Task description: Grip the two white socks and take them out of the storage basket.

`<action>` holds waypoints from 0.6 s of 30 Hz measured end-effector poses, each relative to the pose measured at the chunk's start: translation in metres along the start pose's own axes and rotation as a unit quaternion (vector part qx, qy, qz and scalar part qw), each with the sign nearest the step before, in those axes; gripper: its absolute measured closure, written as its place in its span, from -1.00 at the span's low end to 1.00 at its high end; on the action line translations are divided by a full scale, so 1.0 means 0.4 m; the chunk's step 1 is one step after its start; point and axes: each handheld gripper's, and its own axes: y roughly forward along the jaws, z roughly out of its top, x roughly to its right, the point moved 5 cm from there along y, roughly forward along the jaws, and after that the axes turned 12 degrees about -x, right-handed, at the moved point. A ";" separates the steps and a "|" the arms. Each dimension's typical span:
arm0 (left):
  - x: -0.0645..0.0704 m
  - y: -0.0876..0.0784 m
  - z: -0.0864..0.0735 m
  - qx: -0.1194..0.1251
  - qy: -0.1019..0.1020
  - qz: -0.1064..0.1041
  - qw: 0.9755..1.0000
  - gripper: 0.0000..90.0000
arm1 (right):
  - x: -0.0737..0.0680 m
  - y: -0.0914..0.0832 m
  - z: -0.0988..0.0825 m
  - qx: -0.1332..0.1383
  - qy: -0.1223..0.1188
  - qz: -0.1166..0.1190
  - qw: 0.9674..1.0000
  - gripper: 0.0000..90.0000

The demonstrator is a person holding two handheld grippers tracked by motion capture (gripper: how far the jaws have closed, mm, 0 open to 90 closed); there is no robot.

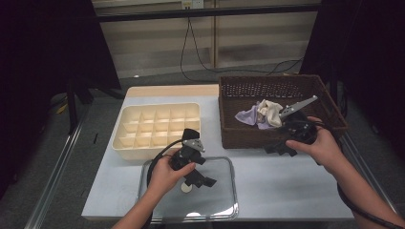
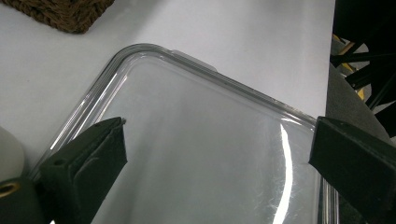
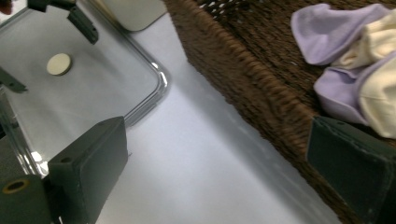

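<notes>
Over the clear tray (image 1: 219, 195), my left tongs (image 1: 203, 181) hang with jaws apart, gripping nothing. At the wicker basket (image 1: 239, 131), my right tongs (image 1: 279, 149) gape empty too, near the lilac and cream cloths (image 1: 262, 114).

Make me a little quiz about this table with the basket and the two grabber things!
1. True or false: the purple and cream cloths lie inside the brown basket.
2. What does the left gripper hover over?
A. the cream divided box
B. the clear lid
C. the basket
3. Fill in: a small round cream ____ lies on the clear lid.

Key:
1. True. The cloths sit in the basket, near the right gripper.
2. B. The left gripper view shows its jaws spread wide above the clear lid.
3. Disc. What it is made of cannot be told.
</notes>
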 end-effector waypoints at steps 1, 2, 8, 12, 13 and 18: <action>0.001 0.000 0.001 0.002 -0.001 0.000 1.000 -0.92 | 0.005 -0.004 0.002 -0.004 0.003 -0.001 1.000 -0.88; 0.001 0.000 0.001 0.002 -0.001 0.001 1.000 -0.92 | 0.010 -0.007 0.006 -0.004 0.004 -0.003 1.000 -0.88; 0.002 0.000 0.000 0.002 -0.001 0.000 1.000 -0.92 | 0.033 -0.026 0.032 -0.006 0.011 -0.010 1.000 -0.87; 0.003 0.000 0.001 0.004 0.000 -0.003 1.000 -0.92 | 0.057 -0.035 0.049 -0.009 0.017 -0.024 1.000 -0.87; 0.003 0.000 0.001 0.003 0.001 -0.002 1.000 -0.92 | 0.064 -0.036 0.053 -0.010 0.018 -0.025 0.999 -0.87; 0.004 0.001 0.000 0.004 0.000 0.001 1.000 -0.92 | 0.102 -0.035 0.069 -0.017 0.031 -0.040 0.999 -0.87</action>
